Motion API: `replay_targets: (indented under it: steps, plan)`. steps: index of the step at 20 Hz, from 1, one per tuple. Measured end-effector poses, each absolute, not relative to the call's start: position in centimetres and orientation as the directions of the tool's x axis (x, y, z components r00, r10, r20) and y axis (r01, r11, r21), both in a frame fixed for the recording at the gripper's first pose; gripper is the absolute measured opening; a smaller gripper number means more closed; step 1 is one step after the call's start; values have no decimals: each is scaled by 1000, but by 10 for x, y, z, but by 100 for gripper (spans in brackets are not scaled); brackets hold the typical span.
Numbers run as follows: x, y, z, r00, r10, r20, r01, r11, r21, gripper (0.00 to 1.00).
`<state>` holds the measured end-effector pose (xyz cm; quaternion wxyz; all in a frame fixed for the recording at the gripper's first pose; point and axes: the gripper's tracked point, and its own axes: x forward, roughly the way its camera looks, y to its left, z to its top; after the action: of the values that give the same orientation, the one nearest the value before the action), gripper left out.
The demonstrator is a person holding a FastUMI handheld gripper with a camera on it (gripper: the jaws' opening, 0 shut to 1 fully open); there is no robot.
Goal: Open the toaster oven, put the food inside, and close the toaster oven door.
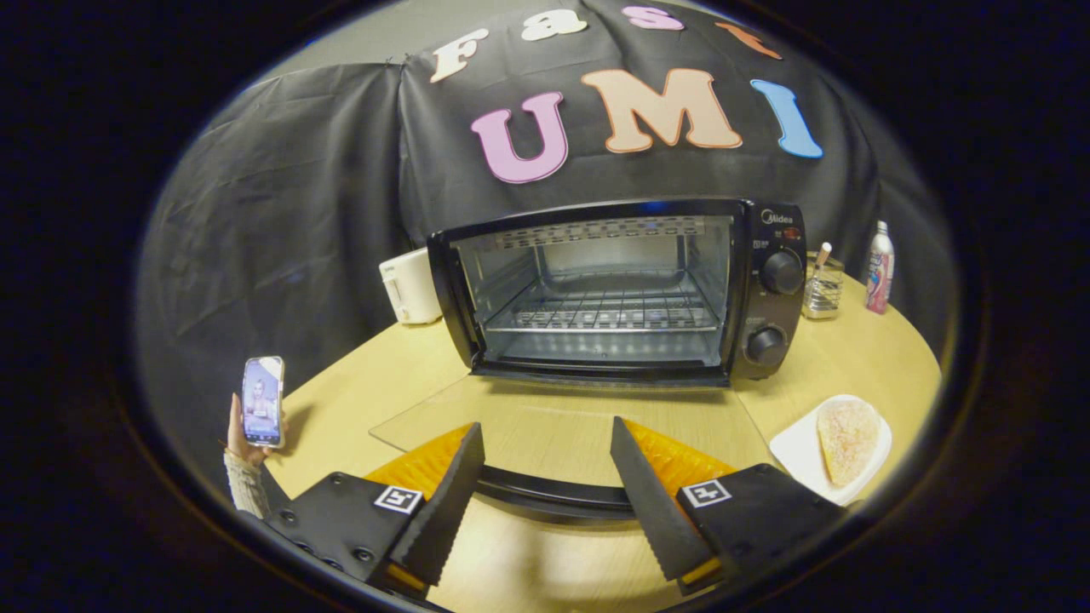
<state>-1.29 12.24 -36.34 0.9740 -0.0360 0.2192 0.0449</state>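
Gripper view: claw (545,477) spread over the lowered door handle (545,494), seemingly untouched; toaster oven (622,289) open

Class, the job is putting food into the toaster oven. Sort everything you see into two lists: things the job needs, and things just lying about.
Needed:
toaster oven, with its glass door lowered
food on the white plate
hand-held gripper, fingers open over the door handle

Lying about:
white appliance
glass jar
bottle
phone in a person's hand
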Motion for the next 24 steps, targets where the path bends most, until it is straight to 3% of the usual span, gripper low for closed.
replay_targets:
  steps: [4,15,19,24]
  plan:
    - [-14,120,-386,876,50,-479,-106,990,-91,93]
    - [-9,121,-359,924,95,-369,-145,983,-110,93]
    - [-25,100,-311,962,53,-269,-98,983,-156,93]
    - [-33,34,-280,969,-73,-235,17,973,-231,92]
